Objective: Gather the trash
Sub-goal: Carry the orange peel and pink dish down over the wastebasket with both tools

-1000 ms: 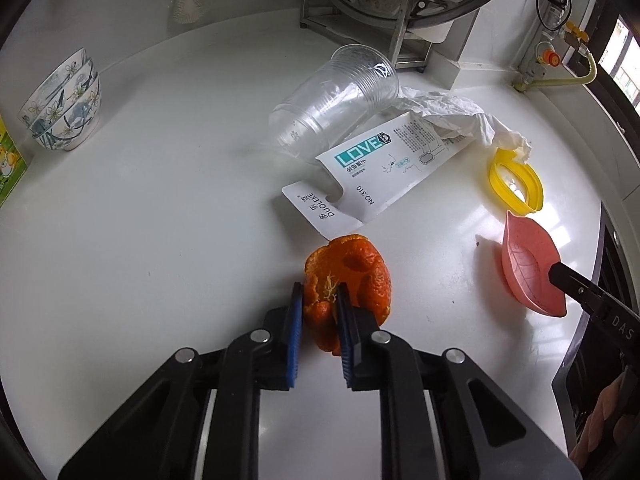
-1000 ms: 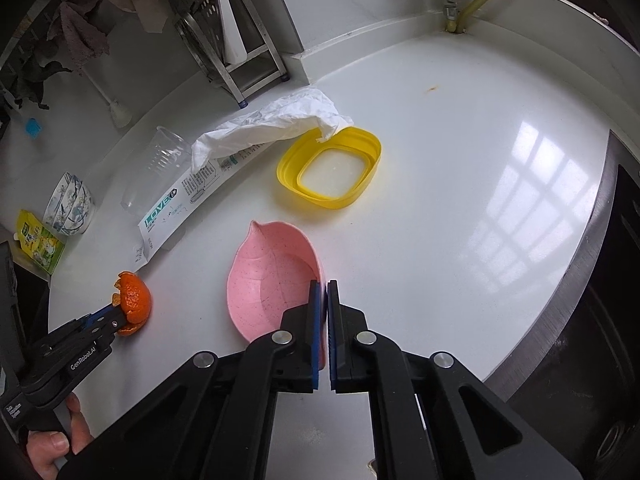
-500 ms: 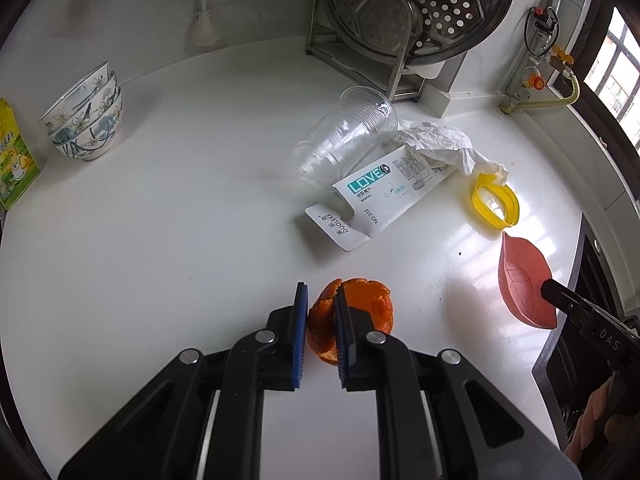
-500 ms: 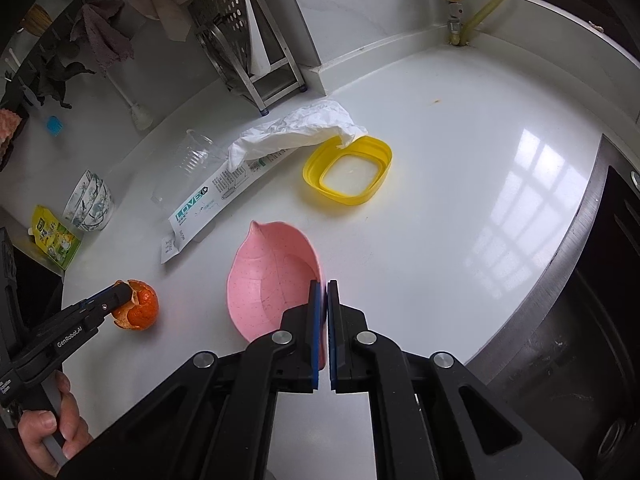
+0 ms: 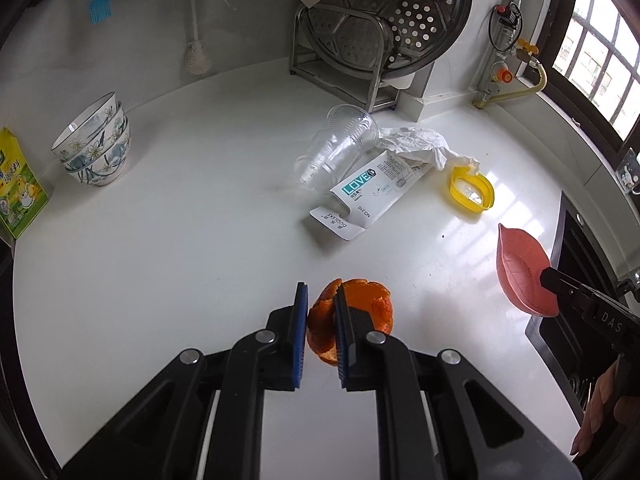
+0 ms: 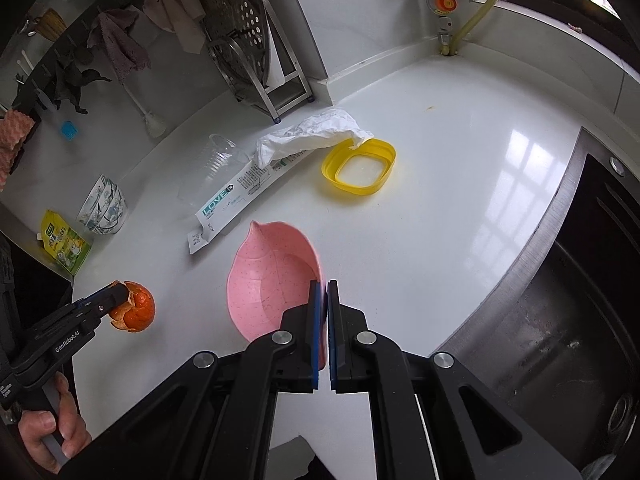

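My left gripper (image 5: pixel 321 294) is shut on an orange peel (image 5: pixel 360 316) and holds it above the white counter; the peel also shows in the right wrist view (image 6: pixel 136 312). My right gripper (image 6: pixel 323 286) is shut on the rim of a pink leaf-shaped dish (image 6: pixel 272 276), lifted off the counter; the dish also shows in the left wrist view (image 5: pixel 520 272). On the counter lie a clear plastic cup (image 5: pixel 336 148), a white "LOVE" packet (image 5: pixel 372 192) and a crumpled tissue (image 5: pixel 420 144).
A yellow ring-shaped lid (image 5: pixel 470 194) lies next to the tissue. Stacked bowls (image 5: pixel 96 148) and a yellow-green bag (image 5: pixel 18 192) stand at the left. A steel rack with a perforated tray (image 5: pixel 380 40) stands at the back. A sink (image 6: pixel 560 340) is at the right.
Both grippers have risen from the counter, the left one with the orange peel, the right one with the pink dish. The counter items look smaller and farther away.
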`<state>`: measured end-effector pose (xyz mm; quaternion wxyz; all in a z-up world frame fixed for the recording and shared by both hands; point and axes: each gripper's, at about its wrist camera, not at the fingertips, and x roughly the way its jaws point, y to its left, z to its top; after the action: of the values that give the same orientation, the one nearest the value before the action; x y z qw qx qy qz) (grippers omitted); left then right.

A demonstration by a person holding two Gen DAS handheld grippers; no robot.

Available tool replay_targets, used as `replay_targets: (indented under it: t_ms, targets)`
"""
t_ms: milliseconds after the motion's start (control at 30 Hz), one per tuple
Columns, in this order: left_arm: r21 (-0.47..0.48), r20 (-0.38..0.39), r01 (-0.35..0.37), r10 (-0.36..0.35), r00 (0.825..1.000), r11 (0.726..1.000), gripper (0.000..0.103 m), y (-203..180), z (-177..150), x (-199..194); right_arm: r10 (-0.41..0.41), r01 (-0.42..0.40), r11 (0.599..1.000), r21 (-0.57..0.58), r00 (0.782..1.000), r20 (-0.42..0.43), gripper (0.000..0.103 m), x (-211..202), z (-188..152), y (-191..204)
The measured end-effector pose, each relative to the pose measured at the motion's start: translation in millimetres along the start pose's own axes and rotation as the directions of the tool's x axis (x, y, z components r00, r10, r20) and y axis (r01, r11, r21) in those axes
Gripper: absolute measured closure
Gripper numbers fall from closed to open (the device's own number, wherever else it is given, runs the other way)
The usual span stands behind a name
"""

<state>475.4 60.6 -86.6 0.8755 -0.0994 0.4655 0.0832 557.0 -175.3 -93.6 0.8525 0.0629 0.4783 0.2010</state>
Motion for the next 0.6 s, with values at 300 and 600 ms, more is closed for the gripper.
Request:
replay_targets:
  t_ms: [300,600]
  targets:
    - [0.149,0.030,0.093,-0.098,0.995,0.985,0.090,-14.6,-20.9,-22.4,-0.092,0.087,0.990,0.106,0.995,0.045,0.100,-45.3,-58.9,6.2]
    - [0.187,0.031,0.137,-0.145,0.989,0.973,0.090,-37.4,-64.6,-52.3,-0.110,0.104,0.988,0.117,0.993,0.048,0.100,-83.4,-114.0,1.6]
